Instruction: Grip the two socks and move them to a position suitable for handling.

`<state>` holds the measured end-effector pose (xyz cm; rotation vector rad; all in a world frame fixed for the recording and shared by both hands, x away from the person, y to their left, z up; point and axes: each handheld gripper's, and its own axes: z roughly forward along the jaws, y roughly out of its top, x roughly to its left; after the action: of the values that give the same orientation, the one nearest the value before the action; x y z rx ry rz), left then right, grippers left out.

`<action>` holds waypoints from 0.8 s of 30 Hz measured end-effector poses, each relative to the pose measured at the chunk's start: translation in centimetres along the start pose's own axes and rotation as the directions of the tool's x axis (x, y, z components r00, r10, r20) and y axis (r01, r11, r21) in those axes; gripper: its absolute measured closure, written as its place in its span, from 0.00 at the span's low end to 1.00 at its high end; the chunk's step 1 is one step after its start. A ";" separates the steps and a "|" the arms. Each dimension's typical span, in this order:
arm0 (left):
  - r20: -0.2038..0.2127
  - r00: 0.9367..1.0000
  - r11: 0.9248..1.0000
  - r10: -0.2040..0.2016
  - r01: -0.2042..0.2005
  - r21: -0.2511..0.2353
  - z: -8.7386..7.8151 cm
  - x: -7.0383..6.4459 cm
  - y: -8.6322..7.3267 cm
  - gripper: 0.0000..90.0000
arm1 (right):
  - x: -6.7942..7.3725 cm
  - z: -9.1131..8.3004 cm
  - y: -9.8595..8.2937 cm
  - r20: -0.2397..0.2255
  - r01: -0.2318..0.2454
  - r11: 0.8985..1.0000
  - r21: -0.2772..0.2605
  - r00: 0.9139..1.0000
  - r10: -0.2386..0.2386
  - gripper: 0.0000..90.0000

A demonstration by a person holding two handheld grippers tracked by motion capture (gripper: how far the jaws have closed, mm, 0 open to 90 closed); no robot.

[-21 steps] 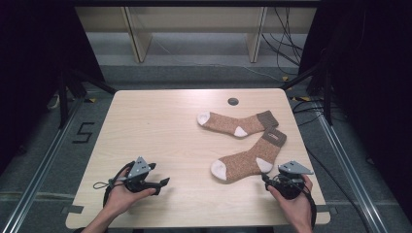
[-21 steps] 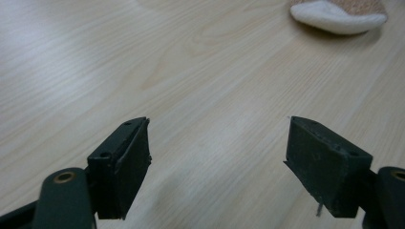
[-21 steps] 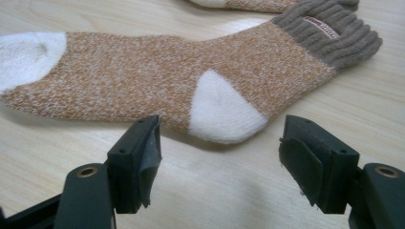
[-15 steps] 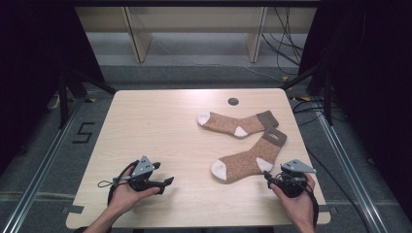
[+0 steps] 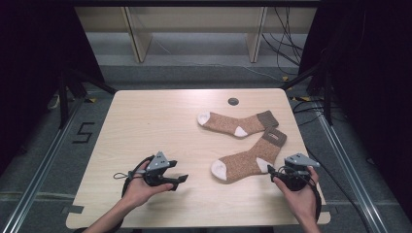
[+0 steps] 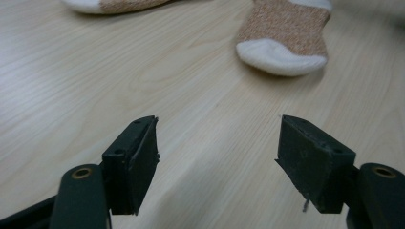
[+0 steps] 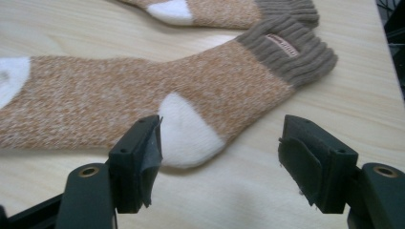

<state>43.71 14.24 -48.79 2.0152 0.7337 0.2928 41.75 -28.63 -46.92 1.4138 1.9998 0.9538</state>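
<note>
Left claw (image 5: pixel 180 180) sits near the front edge of the desk (image 5: pixel 145 121), left of centre, held low in our left hand (image 5: pixel 141 187). Its jaws stand wide apart with nothing between them; in the left gripper view they frame bare wood, and the white toe of the near sock (image 6: pixel 282 56) lies beyond them, a little to the right, well apart.

Near sock (image 5: pixel 248 159) lies flat on the right half of the desk, toe toward the middle, brown cuff toward the right edge. Far sock (image 5: pixel 236 124) lies behind it, toe pointing left, its cuff just beside the near sock's cuff; we cannot tell whether the two cuffs touch.

Right claw (image 5: pixel 270 171) is at the front right, close to the corner, gripped by our right hand (image 5: pixel 296 194). Its jaws are also spread wide and empty. In the right gripper view the white heel patch of the near sock (image 7: pixel 188 129) sits just ahead of its left jaw, not yet between the pads.

Risks, as we judge them:
- Closing on the heel may pinch only the top layer of knit, so the sock opens or slides out on lifting.
- A shallow approach may push the soft sock along the smooth wood and bunch it.
- Dragging the near sock may disturb the far one at the cuffs.
- Our left claw is far from the toe; a one-sided lift would let the sock hang and twist.
</note>
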 end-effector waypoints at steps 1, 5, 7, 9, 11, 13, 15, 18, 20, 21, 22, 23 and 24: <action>-0.002 1.000 1.000 0.008 -0.008 0.011 0.3 -0.2 0.3 0.34 | 0.0 0.0 0.1 0.018 -0.024 1.000 0.009 1.000 0.024 0.35; 0.031 0.999 1.000 0.026 -0.026 0.016 2.2 -0.4 1.6 0.37 | -1.4 0.5 1.0 0.042 -0.037 0.999 0.029 0.999 0.035 0.35; 0.036 0.999 0.999 0.028 -0.029 0.018 2.6 -0.5 2.0 0.38 | -2.1 0.9 1.4 0.042 -0.011 1.000 0.014 0.999 0.010 0.35; 0.063 0.998 1.000 0.022 -0.023 0.012 3.4 -0.8 2.7 0.39 | -2.4 1.1 1.7 0.057 -0.009 1.000 0.017 0.998 0.008 0.36; 0.095 0.995 1.000 0.022 -0.024 0.017 4.2 -1.2 3.4 0.40 | -2.7 1.5 2.3 0.061 -0.064 0.998 0.010 0.996 0.063 0.36; 0.105 0.994 0.999 0.032 -0.035 0.028 5.3 -1.7 3.9 0.40 | -3.5 1.9 2.9 0.068 -0.020 1.000 0.005 0.998 0.019 0.36; 0.125 0.991 0.998 0.046 -0.052 0.044 6.4 -2.2 4.2 0.41 | -4.0 2.3 3.6 0.075 -0.027 0.999 0.016 0.997 0.026 0.36; 0.135 0.989 0.995 0.058 -0.068 0.073 7.9 -2.9 4.5 0.45 | -4.6 3.2 4.4 0.080 -0.049 0.998 0.026 0.996 0.047 0.36; 0.135 0.989 0.993 0.056 -0.070 0.096 8.7 -3.1 4.6 0.46 | -5.4 3.9 5.0 0.083 -0.023 0.999 0.037 0.996 0.020 0.36; 0.141 0.989 0.993 0.051 -0.065 0.098 9.1 -3.2 4.6 0.46 | -5.6 4.2 5.4 0.082 -0.032 0.998 0.045 0.996 0.029 0.36; 0.142 0.989 0.994 0.041 -0.056 0.098 9.3 -3.3 4.7 0.48 | -5.9 4.9 5.7 0.087 -0.054 0.998 0.030 0.995 0.051 0.36; 0.141 0.989 0.993 0.041 -0.056 0.107 9.5 -3.3 4.7 0.48 | -5.9 4.9 5.7 0.087 -0.054 0.998 0.030 0.995 0.051 0.36; 0.138 0.990 0.992 0.043 -0.058 0.109 9.7 -3.4 4.7 0.48 | -6.2 5.2 6.1 0.087 -0.055 0.997 0.049 0.995 0.050 0.36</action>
<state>47.45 3.59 -49.67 2.1399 0.6266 0.1447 51.21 -31.93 -45.34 1.5161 1.9456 0.8547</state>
